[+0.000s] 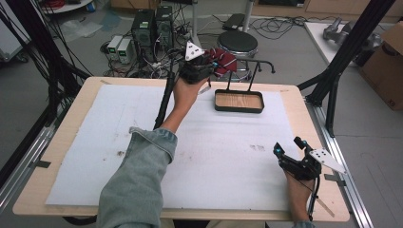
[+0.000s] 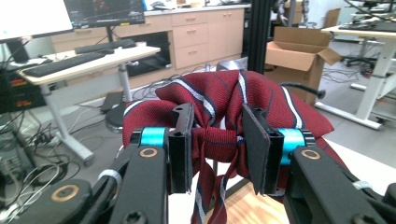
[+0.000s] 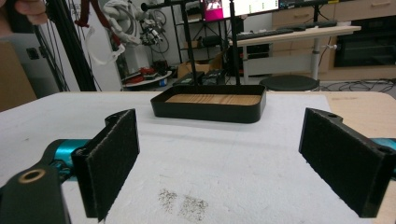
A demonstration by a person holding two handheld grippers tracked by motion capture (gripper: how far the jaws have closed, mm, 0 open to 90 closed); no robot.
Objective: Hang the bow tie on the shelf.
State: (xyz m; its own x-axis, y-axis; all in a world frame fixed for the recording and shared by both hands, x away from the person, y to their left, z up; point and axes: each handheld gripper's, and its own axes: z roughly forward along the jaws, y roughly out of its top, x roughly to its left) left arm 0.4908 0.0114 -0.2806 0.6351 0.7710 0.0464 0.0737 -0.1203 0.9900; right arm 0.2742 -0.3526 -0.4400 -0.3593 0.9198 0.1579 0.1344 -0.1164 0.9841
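Right gripper (image 1: 289, 146): mine, resting low at the near right of the table (image 1: 304, 118), jaws spread wide and empty over the white mat (image 1: 228, 156). Faint grey smudges (image 3: 184, 203) lie on the mat just ahead of it. It has free mat on every side, but the table edge is close on its right, so I judge it best left parked there.

Left gripper (image 1: 209, 66): mine, raised beyond the far edge of the mat, jaws closed on a bunched red striped tie (image 2: 219, 112). The cloth bulges above the pads (image 2: 180, 144) and a tail hangs below them.

Tray (image 1: 239, 101): black, wood-floored, on the far half of the mat, just right of my left hand (image 1: 187, 92). Two thin posts rise from its back wall to a rack bar (image 1: 259, 61) with hooked ends.

Step in hand, as I judge it: hanging the tie on that bar. Advice: keep the pinch firm, lift the tail above the bar, approach from my side, drape, then open.

Room: ample above the tray. Edges to mind are the bar's hooked ends and the posts; past the table are a stool (image 1: 236, 42) and cables on the floor.
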